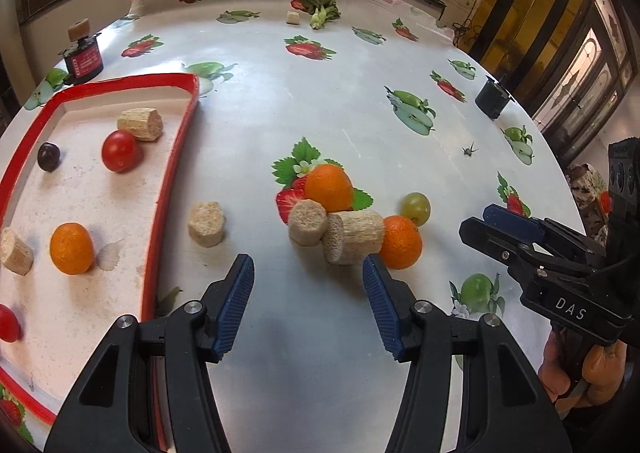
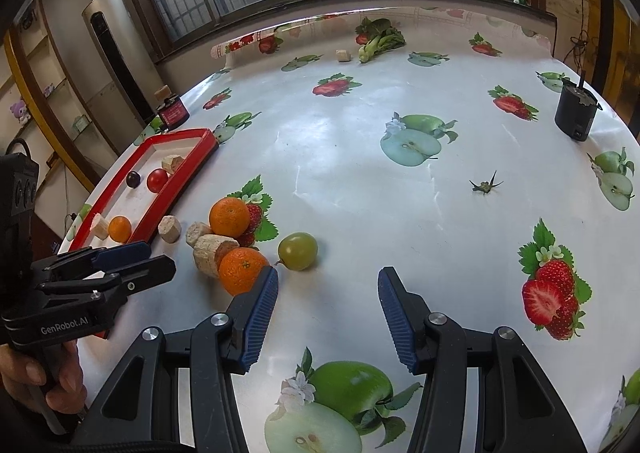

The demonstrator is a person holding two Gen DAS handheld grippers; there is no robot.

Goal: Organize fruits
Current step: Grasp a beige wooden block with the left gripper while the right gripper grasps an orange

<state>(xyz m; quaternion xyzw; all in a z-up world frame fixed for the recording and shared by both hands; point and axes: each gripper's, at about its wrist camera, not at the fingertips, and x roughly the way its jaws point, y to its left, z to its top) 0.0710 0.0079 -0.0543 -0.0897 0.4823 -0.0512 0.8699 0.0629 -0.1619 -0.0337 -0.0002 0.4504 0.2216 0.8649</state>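
We see two oranges (image 1: 330, 189) (image 1: 401, 242) and a grape (image 1: 416, 208) on the table (image 1: 320, 101) among corks (image 1: 352, 237), right of the red tray (image 1: 176, 157). Our left gripper (image 1: 308, 305) and right gripper (image 2: 328, 321) gape wide, holding nothing.

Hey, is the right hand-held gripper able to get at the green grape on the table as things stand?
Probably yes. The right hand-held gripper is open and empty, and the green grape sits just ahead of it, slightly left. Bare tablecloth lies between them. The nearest orange sits close beside the grape, so it might get nudged.
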